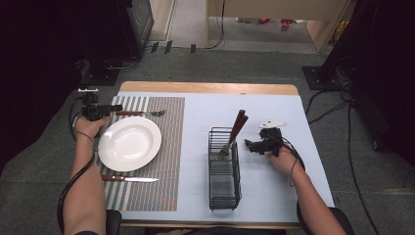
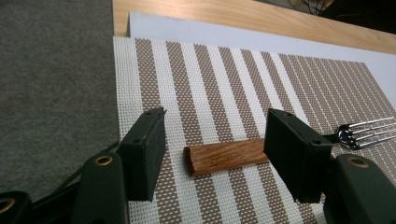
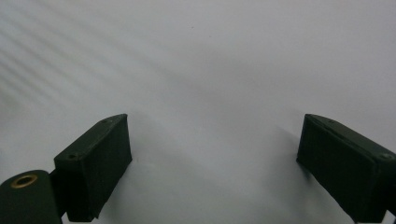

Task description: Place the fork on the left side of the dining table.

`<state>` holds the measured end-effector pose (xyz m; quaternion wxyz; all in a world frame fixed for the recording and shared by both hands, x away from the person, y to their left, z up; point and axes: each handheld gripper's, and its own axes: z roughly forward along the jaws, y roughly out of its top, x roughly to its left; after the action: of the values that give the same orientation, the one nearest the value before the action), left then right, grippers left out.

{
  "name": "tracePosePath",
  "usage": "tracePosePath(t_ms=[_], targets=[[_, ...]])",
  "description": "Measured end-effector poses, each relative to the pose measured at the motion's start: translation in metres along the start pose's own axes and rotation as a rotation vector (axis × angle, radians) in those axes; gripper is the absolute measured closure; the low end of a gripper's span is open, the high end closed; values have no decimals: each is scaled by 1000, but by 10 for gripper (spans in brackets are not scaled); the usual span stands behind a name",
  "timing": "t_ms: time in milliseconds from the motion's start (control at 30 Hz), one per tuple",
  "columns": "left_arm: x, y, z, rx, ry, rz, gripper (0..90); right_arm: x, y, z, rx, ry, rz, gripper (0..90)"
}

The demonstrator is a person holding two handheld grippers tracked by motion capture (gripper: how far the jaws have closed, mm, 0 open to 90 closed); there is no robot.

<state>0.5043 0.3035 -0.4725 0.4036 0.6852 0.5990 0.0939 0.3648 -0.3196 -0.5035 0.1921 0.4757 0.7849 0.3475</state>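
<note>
A fork with a wooden handle lies on the striped placemat just beyond the white plate. My left gripper sits at the handle's end. In the left gripper view the handle rests flat on the mat between the jaws of my left gripper, which are open, with a clear gap on the left side; the tines show past the right jaw. My right gripper rests beside the wire rack. Seen from its own camera, my right gripper is open over the white cover with nothing between its jaws.
A wooden-handled knife lies on the placemat on the near side of the plate. Two wooden-handled utensils stand tilted in the black wire rack. The white cover spans the table, with grey carpet beyond its edges.
</note>
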Motion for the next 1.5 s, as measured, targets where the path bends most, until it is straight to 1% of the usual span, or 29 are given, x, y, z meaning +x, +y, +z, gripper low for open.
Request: tracePosePath(t_ms=[133,167,233,267,300,333,367,400,433,467,500,533,567,600,633,667,700,733,867,1000,1133,1267,1300,1500], targets=[[-4,2,-5,-13,4,17,392,0,0,0,-1,-1,-2,91],[-7,3,-7,-17,-4,23,395,0,0,0,-1,-1,-3,91],[-9,4,-8,-18,-5,27,400,0,0,0,-1,-1,-3,91],[-12,5,-9,-22,-11,32,400,0,0,0,-1,-1,-3,91],[-18,6,-11,-20,-19,36,402,0,0,0,-1,-1,-2,91],[-18,6,-11,-20,-19,36,399,0,0,0,-1,-1,-2,91],[-24,7,-14,-19,-28,30,395,0,0,0,-1,-1,-3,91],[-27,7,-14,-13,-39,26,393,0,0,0,0,-1,-3,91],[-27,7,-14,-13,-39,26,392,0,0,0,0,-2,-3,91],[-35,6,-15,-5,-41,51,390,0,0,0,0,-2,-3,91],[-35,6,-15,-5,-41,51,390,0,0,0,0,-2,-3,91],[-38,6,-16,-1,-42,59,390,0,0,0,0,-2,-3,91],[-48,5,-17,0,-54,78,384,0,0,0,0,-2,-3,91],[-52,5,-17,-1,-52,87,380,0,0,0,0,-1,-3,91],[-52,5,-17,-1,-52,87,378,0,0,0,0,-1,-3,91],[-62,4,-18,-3,-57,104,375,0,0,0,0,-2,-3,91],[-66,3,-18,-7,-58,114,375,0,0,0,0,-1,-3,91],[-66,3,-18,-7,-58,114,371,0,0,0,0,-1,-3,91],[-81,-2,-15,4,-70,145,370,0,0,0,0,-1,-3,91],[-91,-5,-13,-6,-85,150,361,0,0,0,1,-1,-2,91],[-104,-9,-11,0,-92,182,355,0,0,0,1,-2,-2,91],[-116,-13,-9,5,-116,202,347,0,0,0,1,-2,-2,91],[-118,-13,-9,6,-120,214,344,0,0,0,1,-2,-2,91],[-134,-14,-2,14,-143,228,331,0,0,0,2,-2,-4,91]])
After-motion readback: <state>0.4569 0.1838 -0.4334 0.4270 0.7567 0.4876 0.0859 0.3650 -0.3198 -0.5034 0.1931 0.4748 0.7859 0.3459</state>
